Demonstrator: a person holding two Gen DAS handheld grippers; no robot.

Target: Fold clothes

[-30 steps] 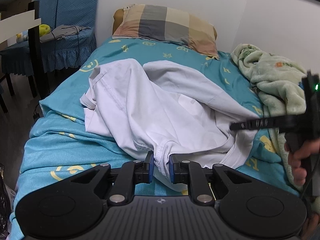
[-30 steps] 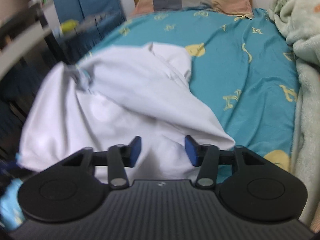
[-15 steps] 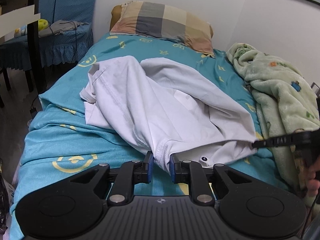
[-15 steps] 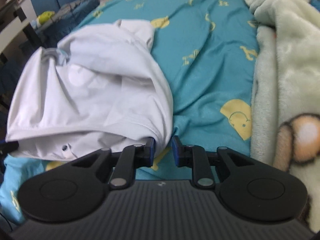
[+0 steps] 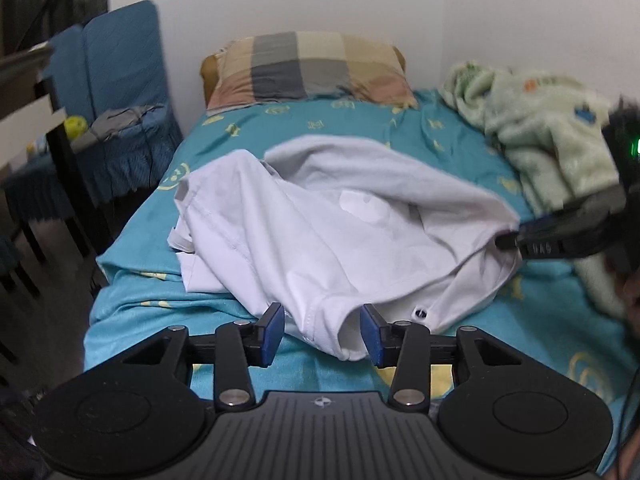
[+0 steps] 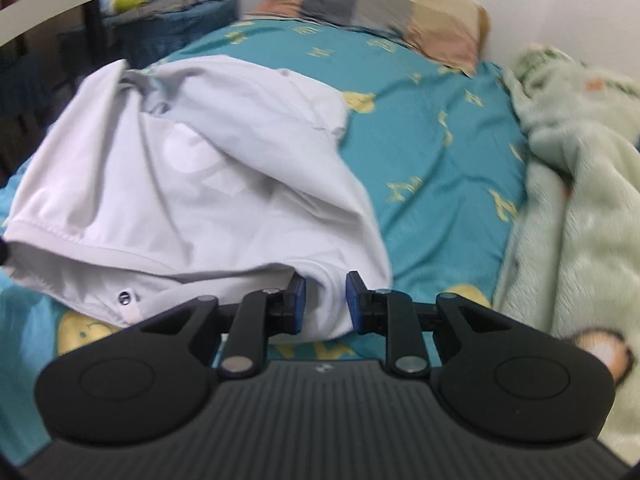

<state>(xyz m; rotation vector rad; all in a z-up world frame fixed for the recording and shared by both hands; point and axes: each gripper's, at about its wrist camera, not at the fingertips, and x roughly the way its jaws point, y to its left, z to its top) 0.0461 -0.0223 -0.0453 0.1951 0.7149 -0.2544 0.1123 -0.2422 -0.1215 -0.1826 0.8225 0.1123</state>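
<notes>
A white shirt (image 5: 320, 232) lies crumpled on the teal bed sheet (image 5: 132, 312). My left gripper (image 5: 322, 334) is at the shirt's near hem. Its jaws are opening, and a fold of the hem sits loose between the blue pads without being pressed. My right gripper (image 6: 326, 306) is shut on a bunched fold of the white shirt (image 6: 224, 184) at its right edge. In the left wrist view the right gripper (image 5: 505, 242) reaches in from the right and pinches that edge, lifting it slightly. A small snap button (image 5: 420, 314) shows on the lower layer.
A checked pillow (image 5: 308, 68) lies at the head of the bed against the white wall. A pale green fleece blanket (image 5: 540, 128) is heaped along the right side. A blue covered chair (image 5: 120, 80) and dark furniture stand left of the bed.
The left jaws, pinched on the hem before, have spread apart. The right gripper, open a second ago, has closed on the shirt's right edge and shifted with it. Both views have rolled.
</notes>
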